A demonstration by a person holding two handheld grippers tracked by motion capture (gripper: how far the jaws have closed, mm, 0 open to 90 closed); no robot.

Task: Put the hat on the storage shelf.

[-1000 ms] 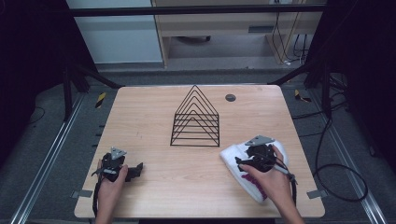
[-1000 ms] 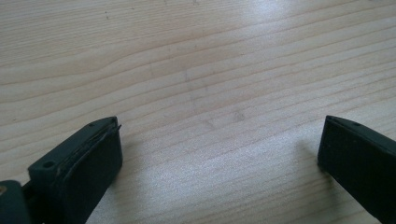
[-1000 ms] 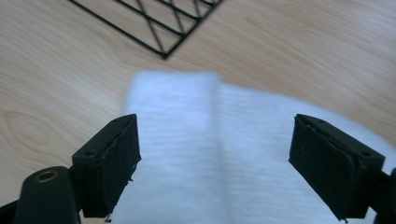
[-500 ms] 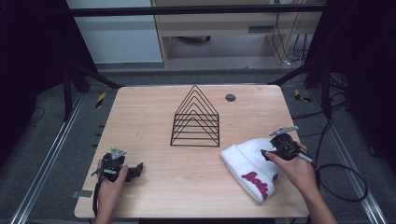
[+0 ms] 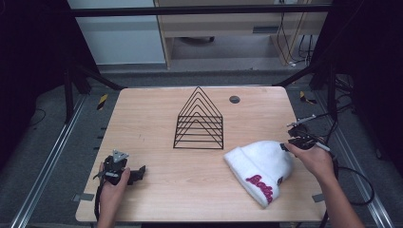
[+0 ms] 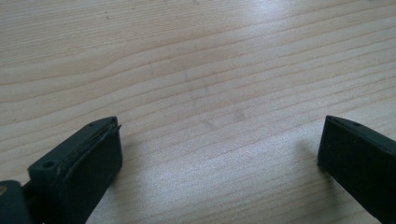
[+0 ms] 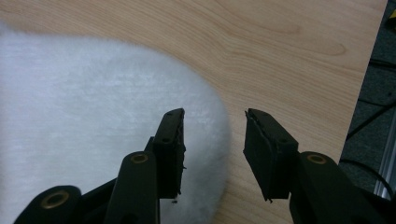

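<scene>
A white knit hat point(image 5: 259, 167) with red lettering lies flat on the wooden table point(image 5: 157, 104) at the front right. My right gripper point(image 5: 288, 145) is at the hat's right edge, near the table's right side. In the right gripper view the right gripper point(image 7: 214, 117) is open: one jaw hovers over the hat's point(image 7: 93, 102) rounded top, the other over bare wood, and nothing is clamped. My left gripper point(image 5: 141, 172) rests at the front left, held by a hand. Seen close, the left gripper point(image 6: 222, 126) has its jaws wide open over bare wood.
A black wire rack point(image 5: 199, 121) shaped like nested triangles stands in the middle of the table. A small dark disc point(image 5: 234, 99) lies behind it. Cables trail off the right edge, where the floor drops away beside the table.
The right gripper has drawn back to the right, from over the hat to its right edge. The hat now lies uncovered and spread out. The left gripper has stayed put.
</scene>
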